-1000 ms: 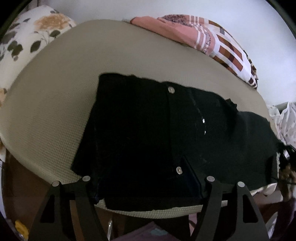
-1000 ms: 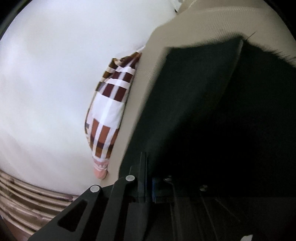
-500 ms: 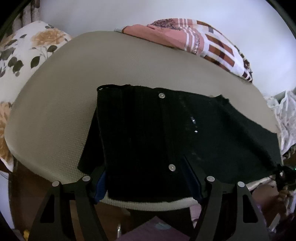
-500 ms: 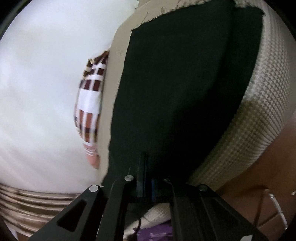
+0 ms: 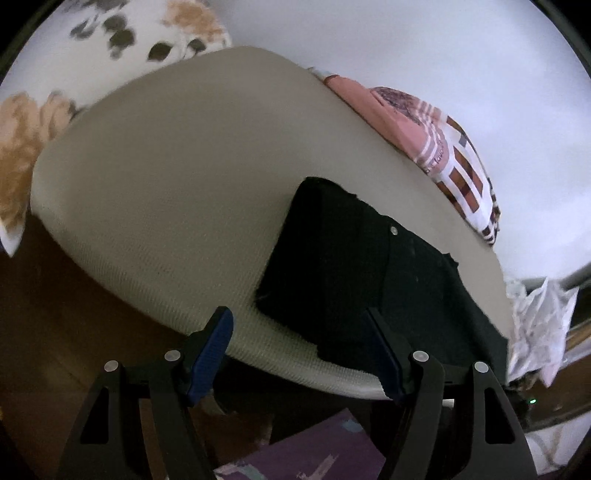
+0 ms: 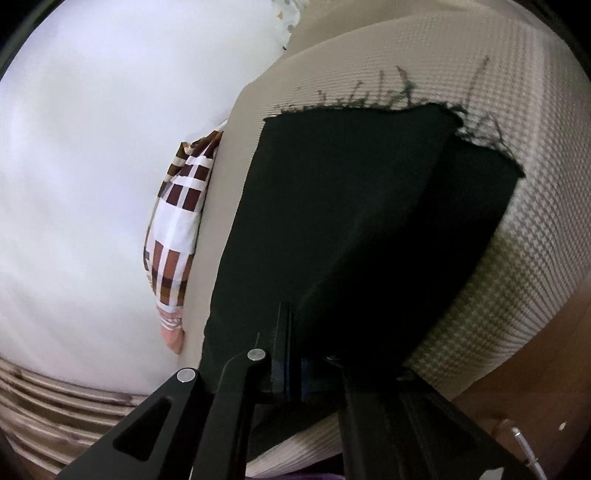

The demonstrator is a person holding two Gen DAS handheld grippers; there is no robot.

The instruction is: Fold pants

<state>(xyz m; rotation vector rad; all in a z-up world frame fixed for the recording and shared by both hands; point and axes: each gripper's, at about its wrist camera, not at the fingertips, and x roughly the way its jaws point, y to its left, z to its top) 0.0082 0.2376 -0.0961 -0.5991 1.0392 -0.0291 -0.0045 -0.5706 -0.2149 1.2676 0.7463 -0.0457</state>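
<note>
Black fabric: the pants [image 5: 354,280] are folded up, lying on the near right part of a beige textured cushion [image 5: 177,192], lower edge right at the cushion's front rim.
Details on them: one small metal rivet [image 5: 393,230] shows near the top fold; from the right wrist view the far hem [image 6: 369,110] is frayed, loose threads sticking out onto the weave.
Right gripper [image 6: 295,373]: fingers pinched together on the near edge of the pants, cloth running straight out from between them. The jaws have just been closing that last bit.
Left gripper [image 5: 301,354]: fingers spread wide, nothing in them. Blue pads [image 5: 210,354] are bare; the left one hangs over the cushion's front rim, the right one sits over the pants' near corner. Can't tell if it touches.
Around the cushion: a pink and brown checked cloth [image 5: 458,173] behind it on the right, floral fabric [image 5: 122,33] at top left (blurry), crumpled white stuff [image 5: 539,314] off the right end.
Below: something purple [image 5: 314,450] under the front edge.
</note>
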